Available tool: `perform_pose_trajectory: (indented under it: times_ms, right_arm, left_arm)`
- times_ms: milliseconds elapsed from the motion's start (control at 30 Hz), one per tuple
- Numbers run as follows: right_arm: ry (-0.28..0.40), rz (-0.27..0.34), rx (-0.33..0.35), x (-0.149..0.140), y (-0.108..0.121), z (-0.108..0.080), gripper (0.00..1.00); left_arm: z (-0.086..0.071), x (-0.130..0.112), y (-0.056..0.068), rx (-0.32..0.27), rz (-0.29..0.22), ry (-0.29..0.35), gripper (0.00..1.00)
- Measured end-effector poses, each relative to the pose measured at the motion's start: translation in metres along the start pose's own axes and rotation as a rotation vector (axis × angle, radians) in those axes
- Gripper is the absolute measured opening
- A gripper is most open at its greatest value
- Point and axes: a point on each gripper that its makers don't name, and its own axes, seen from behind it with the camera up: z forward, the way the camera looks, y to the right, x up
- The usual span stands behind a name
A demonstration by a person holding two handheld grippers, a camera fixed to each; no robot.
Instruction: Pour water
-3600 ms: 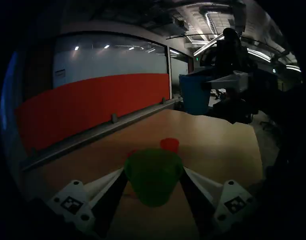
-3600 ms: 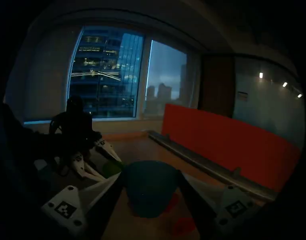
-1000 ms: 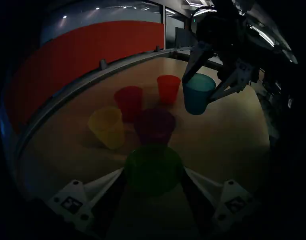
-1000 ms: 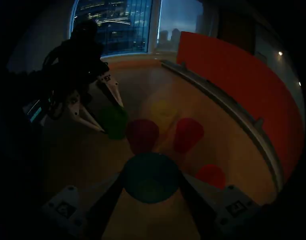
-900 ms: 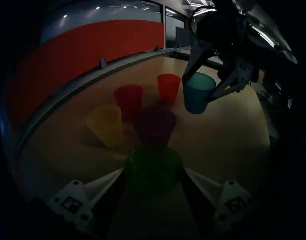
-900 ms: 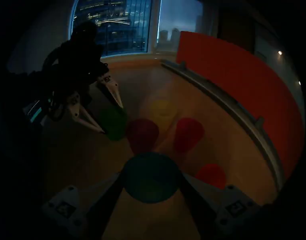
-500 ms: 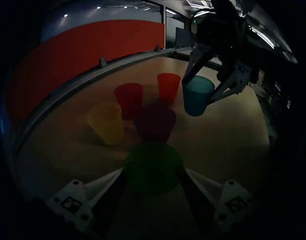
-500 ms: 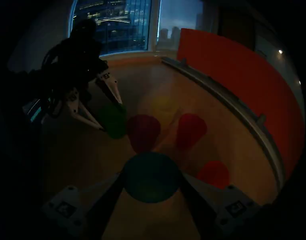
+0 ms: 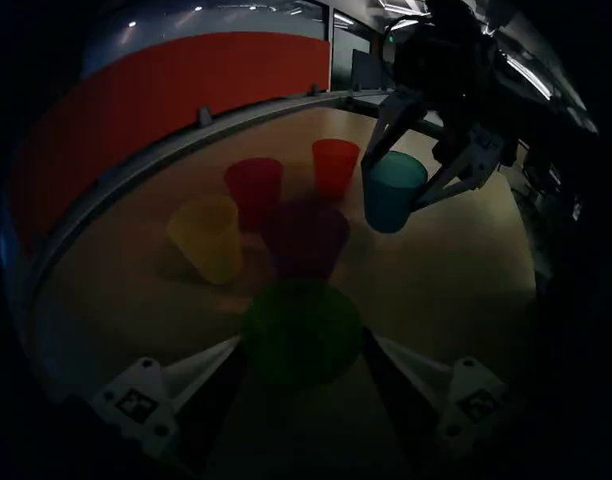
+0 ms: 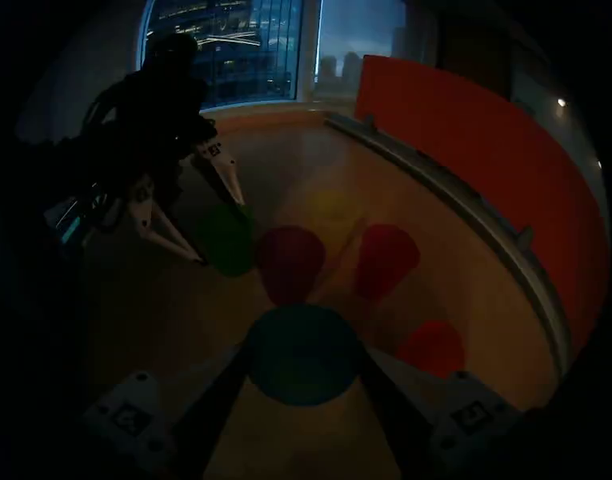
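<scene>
In the left gripper view my left gripper (image 9: 302, 344) is shut on a green cup (image 9: 302, 330), held above the wooden table (image 9: 434, 264). Across the table the right gripper (image 9: 398, 188) grips a teal cup (image 9: 392, 192). In the right gripper view my right gripper (image 10: 303, 360) is shut on the teal cup (image 10: 303, 356), and the left gripper (image 10: 218, 228) holds the green cup (image 10: 226, 238) at the far left. Standing on the table between them are a purple cup (image 9: 306, 238), a yellow cup (image 9: 206, 238), a red cup (image 9: 255, 190) and an orange-red cup (image 9: 334, 166).
A grey rail (image 9: 178, 144) and a red partition (image 9: 162, 88) run along the table's far edge. Dark windows (image 10: 226, 48) lie beyond the table in the right gripper view. A person's dark arm and hand (image 10: 138, 136) hold the left gripper. The room is dim.
Both grippers have tilted down from a level view onto the table, then eased slightly closer to the standing cups. Each still holds its cup.
</scene>
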Motion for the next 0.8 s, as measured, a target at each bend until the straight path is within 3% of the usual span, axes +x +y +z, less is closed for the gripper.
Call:
perform_pose_trajectory:
  times_ms: [300, 800]
  right_arm:
    - [0.002, 0.010, 0.002, -0.004, -0.002, 0.005, 0.97]
    - [-0.001, 0.032, 0.012, -0.013, -0.008, 0.019, 0.98]
  left_arm:
    - [-0.002, -0.009, -0.009, 0.025, -0.015, -0.019, 0.91]
    - [-0.008, -0.035, -0.009, 0.040, -0.018, -0.057, 0.92]
